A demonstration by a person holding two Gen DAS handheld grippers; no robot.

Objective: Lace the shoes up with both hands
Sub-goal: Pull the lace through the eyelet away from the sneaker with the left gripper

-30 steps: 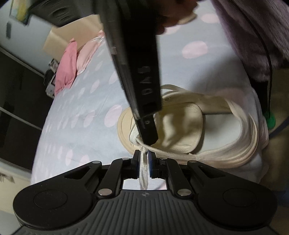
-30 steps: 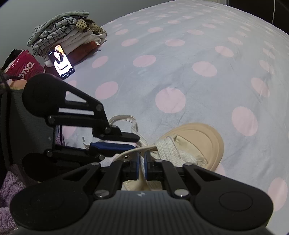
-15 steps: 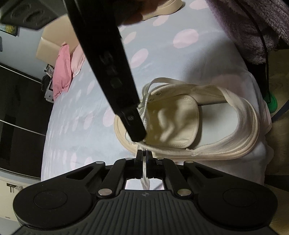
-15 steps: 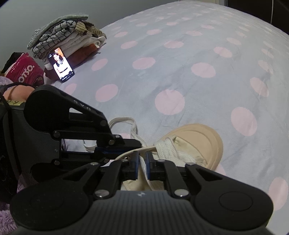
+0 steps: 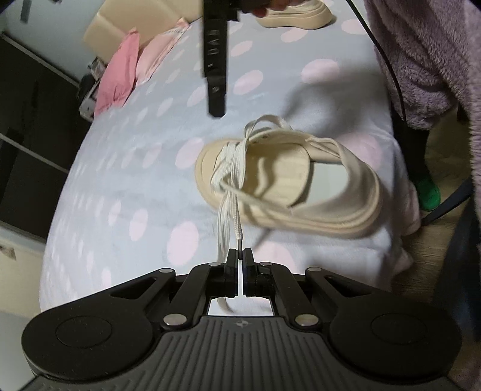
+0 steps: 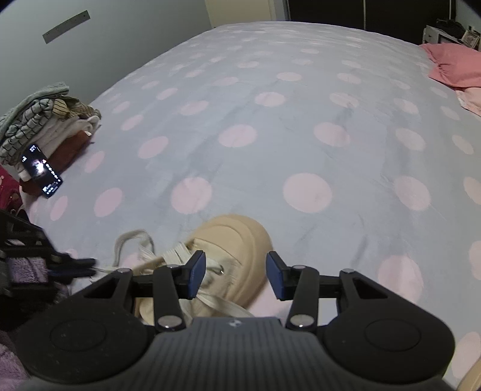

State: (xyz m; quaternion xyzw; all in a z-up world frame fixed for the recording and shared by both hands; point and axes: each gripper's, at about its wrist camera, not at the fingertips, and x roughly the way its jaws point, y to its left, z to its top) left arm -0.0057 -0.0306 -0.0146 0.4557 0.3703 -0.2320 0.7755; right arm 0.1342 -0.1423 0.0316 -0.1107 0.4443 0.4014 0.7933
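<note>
While left gripper point(image 5: 240, 258) pinches the lace tip point(image 5: 239, 237) taut off the beige shoe point(image 5: 300, 186) on the bedspread point(image 6: 270, 120), right gripper point(image 6: 236, 278) hovers spread, empty; keep tension, avoid dragging shoe.

Polka-dot bed point(image 6: 300, 126) carries shoe point(image 6: 237, 240), phone point(image 6: 40, 170), seemingly folded clothes point(image 6: 45, 117)

The left gripper point(image 5: 240, 258) has its fingers point(image 5: 231, 264) pressed nearly together, pinching the thin tip of a lace point(image 5: 236, 210) between them. The right gripper point(image 6: 236, 278) has its blue-padded fingers point(image 6: 197, 278) spread wide apart, gripping nothing. In the left wrist view the right gripper hangs well above, a fingertip of the hand point(image 5: 272, 4) holding it visible.
</note>
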